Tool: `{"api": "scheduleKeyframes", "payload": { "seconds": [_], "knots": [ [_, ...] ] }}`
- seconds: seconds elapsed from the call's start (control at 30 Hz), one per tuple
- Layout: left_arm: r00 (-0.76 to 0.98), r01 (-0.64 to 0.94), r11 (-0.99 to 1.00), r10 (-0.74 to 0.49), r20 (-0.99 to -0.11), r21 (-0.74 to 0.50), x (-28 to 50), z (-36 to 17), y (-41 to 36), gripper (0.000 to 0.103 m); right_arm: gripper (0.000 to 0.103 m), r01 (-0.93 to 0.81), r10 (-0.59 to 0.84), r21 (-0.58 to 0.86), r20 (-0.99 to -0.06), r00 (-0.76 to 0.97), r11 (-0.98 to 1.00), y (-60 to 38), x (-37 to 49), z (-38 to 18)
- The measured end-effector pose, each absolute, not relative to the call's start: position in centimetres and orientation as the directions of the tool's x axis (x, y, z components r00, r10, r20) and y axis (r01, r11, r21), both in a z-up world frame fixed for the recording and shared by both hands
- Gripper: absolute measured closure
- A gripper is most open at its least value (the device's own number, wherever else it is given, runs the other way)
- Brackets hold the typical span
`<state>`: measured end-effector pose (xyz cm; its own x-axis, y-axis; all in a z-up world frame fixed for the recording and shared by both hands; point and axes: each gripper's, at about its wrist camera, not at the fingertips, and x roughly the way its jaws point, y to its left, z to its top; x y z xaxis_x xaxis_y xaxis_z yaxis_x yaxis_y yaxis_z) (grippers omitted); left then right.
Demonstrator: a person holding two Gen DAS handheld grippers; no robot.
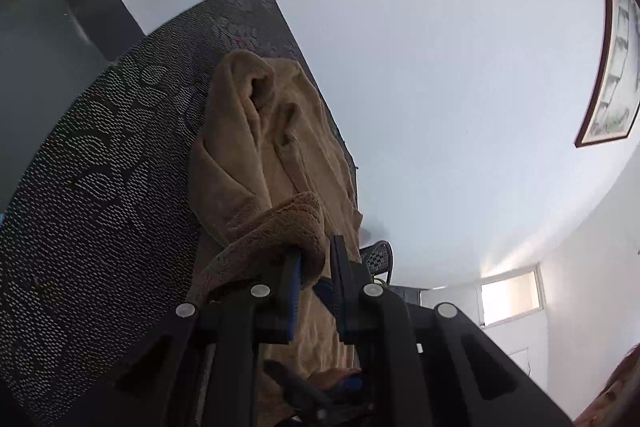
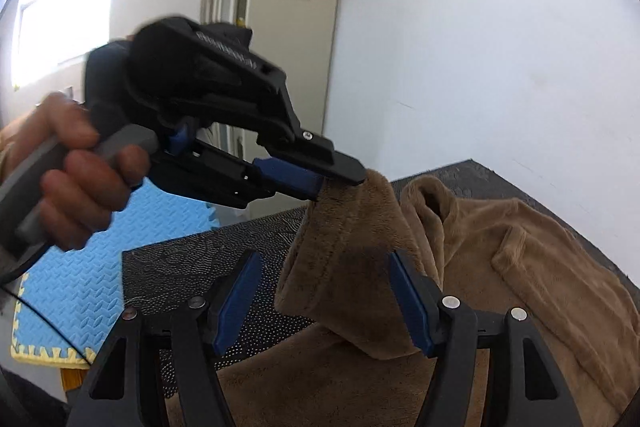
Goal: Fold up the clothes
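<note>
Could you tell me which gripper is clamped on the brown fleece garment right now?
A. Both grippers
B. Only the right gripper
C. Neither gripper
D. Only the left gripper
D: the left gripper pinches an edge of the brown fleece garment, while the right gripper stands open, its pads clear of the fold between them.

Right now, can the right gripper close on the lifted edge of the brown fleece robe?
Probably yes. The right gripper stands open with the lifted robe edge hanging between its pads, nothing blocking. The left gripper already pinches that edge higher up.
</note>
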<state>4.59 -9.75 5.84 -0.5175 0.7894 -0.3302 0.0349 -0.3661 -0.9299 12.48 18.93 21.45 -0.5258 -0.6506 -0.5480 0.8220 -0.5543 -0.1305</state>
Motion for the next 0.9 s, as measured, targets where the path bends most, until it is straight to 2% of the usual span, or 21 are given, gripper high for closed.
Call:
{"api": "scheduleKeyframes", "payload": {
  "seconds": [0.17,0.23,0.27,0.3,0.43,0.5,0.6,0.77,0.9],
  "knots": [
    [-0.472,0.013,-0.357,0.821,-0.321,-0.934,4.5,5.4,-8.1,0.087,0.036,0.789,-0.626,-0.063,-0.572,-0.53,-0.611,18.8,11.4,20.9],
    [-0.456,0.01,-0.353,0.831,-0.318,-0.936,4.4,5.3,-7.5,0.087,0.048,0.776,-0.618,-0.058,-0.57,-0.542,-0.628,19.0,11.0,20.8],
    [-0.448,0.008,-0.35,0.836,-0.317,-0.937,4.4,5.2,-7.1,0.087,0.065,0.769,-0.612,-0.054,-0.572,-0.546,-0.637,19.3,10.8,20.7],
    [-0.442,0.008,-0.347,0.84,-0.315,-0.938,4.3,5.1,-6.9,0.087,0.074,0.762,-0.605,-0.051,-0.575,-0.551,-0.645,19.4,10.6,20.7],
    [-0.425,0.0,-0.34,0.851,-0.308,-0.94,3.5,4.7,-6.1,0.087,0.082,0.752,-0.596,-0.04,-0.582,-0.553,-0.658,20.7,10.4,20.8],
    [-0.411,-0.022,-0.332,0.863,-0.294,-0.943,3.3,5.0,-5.4,0.087,0.091,0.74,-0.59,-0.036,-0.578,-0.564,-0.672,21.5,10.1,21.0],
    [-0.387,-0.063,-0.313,0.883,-0.266,-0.948,3.2,5.8,-4.5,0.082,0.094,0.711,-0.581,-0.02,-0.561,-0.589,-0.703,23.2,9.4,21.5],
    [-0.336,-0.16,-0.265,0.92,-0.2,-0.951,3.3,8.0,-2.2,0.052,0.094,0.639,-0.572,0.055,-0.508,-0.644,-0.768,27.9,8.8,24.3],
    [-0.312,-0.215,-0.258,0.932,-0.184,-0.942,3.0,9.1,-0.9,0.048,0.094,0.552,-0.606,0.268,-0.478,-0.635,-0.79,33.6,5.2,25.2]
  ]
}}
